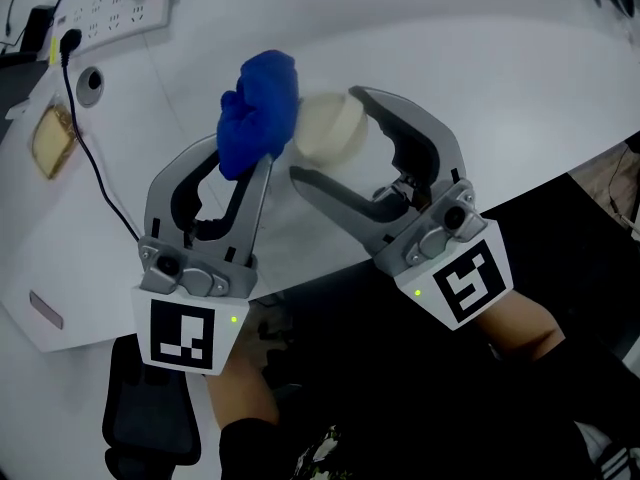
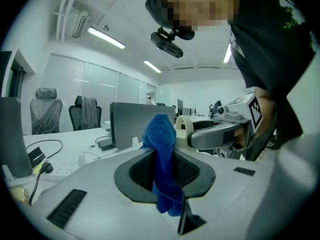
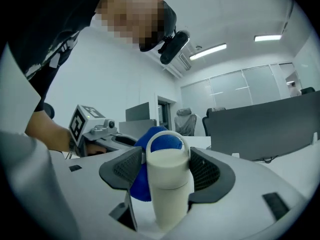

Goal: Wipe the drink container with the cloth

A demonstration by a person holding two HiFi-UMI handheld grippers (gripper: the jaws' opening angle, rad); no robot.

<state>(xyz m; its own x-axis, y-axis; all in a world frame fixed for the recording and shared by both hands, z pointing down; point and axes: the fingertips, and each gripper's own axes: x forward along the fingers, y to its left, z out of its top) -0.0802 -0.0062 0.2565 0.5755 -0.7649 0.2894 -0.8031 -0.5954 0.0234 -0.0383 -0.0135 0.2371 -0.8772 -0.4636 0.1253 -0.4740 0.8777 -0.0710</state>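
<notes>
- White counter lies below, power strip at its far corner.
- Left claw clenches blue cloth.
- Right claw grasps cream drink container, cloth against its lid.

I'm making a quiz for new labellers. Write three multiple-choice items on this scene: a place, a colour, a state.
1. The power strip lies: A. on the table, far left; B. on the floor; C. on a chair.
2. The cloth is: A. red; B. blue; C. green.
3. The right gripper is: A. open, empty; B. shut on the bottle; C. shut on the cloth.
Answers: 1 A, head view shows it there. 2 B, blue in every view. 3 B, its jaws press the bottle's sides.
</notes>
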